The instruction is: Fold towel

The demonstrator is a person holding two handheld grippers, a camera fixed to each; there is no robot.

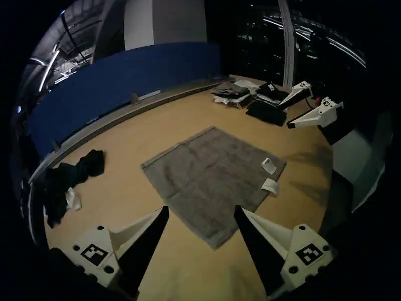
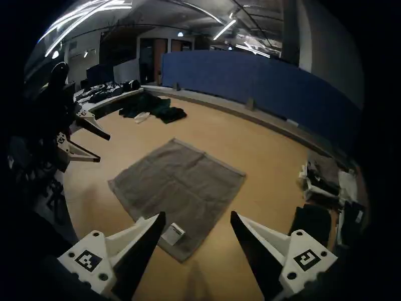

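A grey towel (image 1: 213,175) lies spread flat on the wooden table, with two white labels (image 1: 269,166) at one edge. My left gripper (image 1: 201,211) hovers open just before the towel's near corner, nothing between its fingers. In the right gripper view the same towel (image 2: 180,188) lies ahead, a white label (image 2: 174,234) by its near edge. My right gripper (image 2: 196,216) is open over that edge, holding nothing. The right gripper (image 1: 315,108) also appears far right in the left gripper view, and the left gripper (image 2: 85,135) at the left of the right gripper view.
Dark clothes (image 1: 70,178) are heaped at the table's left. Folded dark and grey cloths (image 1: 250,98) are stacked at the far right corner, seen too as folded cloths (image 2: 326,190). A blue partition (image 1: 125,85) runs behind the table. Bare tabletop (image 1: 190,266) surrounds the towel.
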